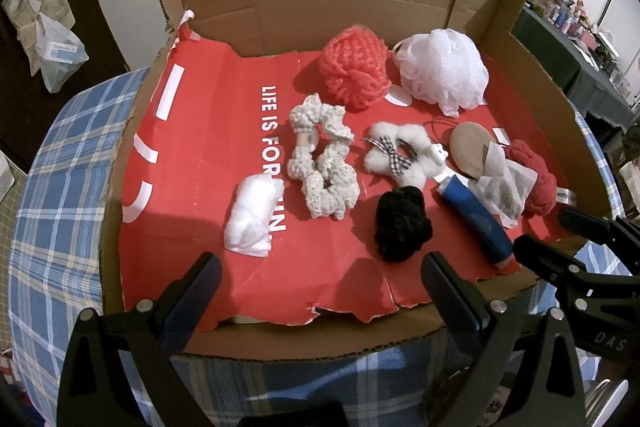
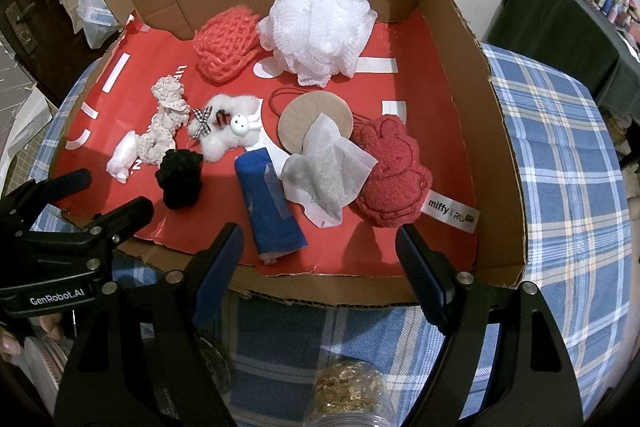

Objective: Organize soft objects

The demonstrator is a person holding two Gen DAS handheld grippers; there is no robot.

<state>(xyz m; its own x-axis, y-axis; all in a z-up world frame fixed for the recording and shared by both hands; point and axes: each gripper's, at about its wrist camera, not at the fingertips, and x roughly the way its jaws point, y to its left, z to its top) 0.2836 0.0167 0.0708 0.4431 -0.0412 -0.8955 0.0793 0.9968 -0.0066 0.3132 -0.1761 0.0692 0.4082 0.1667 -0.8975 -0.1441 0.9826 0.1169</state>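
Soft objects lie on red paper inside a shallow cardboard box point(image 1: 280, 341). There is a coral knitted ball point(image 1: 356, 67), a white mesh pouf point(image 1: 442, 67), a cream crochet scrunchie point(image 1: 324, 163), a white fluffy piece with a checked bow point(image 1: 404, 153), a black scrunchie point(image 1: 402, 223), a white wad point(image 1: 252, 221), a blue roll point(image 2: 270, 205), a white sachet point(image 2: 328, 175), a tan round pad point(image 2: 310, 121) and a red bunny plush point(image 2: 390, 173). My left gripper point(image 1: 320, 287) is open and empty at the box's near edge. My right gripper point(image 2: 320, 255) is open and empty, near the blue roll.
The box sits on a blue plaid tablecloth point(image 2: 560, 155). Its back and right walls point(image 2: 460, 75) stand tall. A jar of gold pieces point(image 2: 348, 395) sits below my right gripper. Plastic bags point(image 1: 56, 51) hang at far left. A dark table with clutter point(image 2: 568, 23) stands at right.
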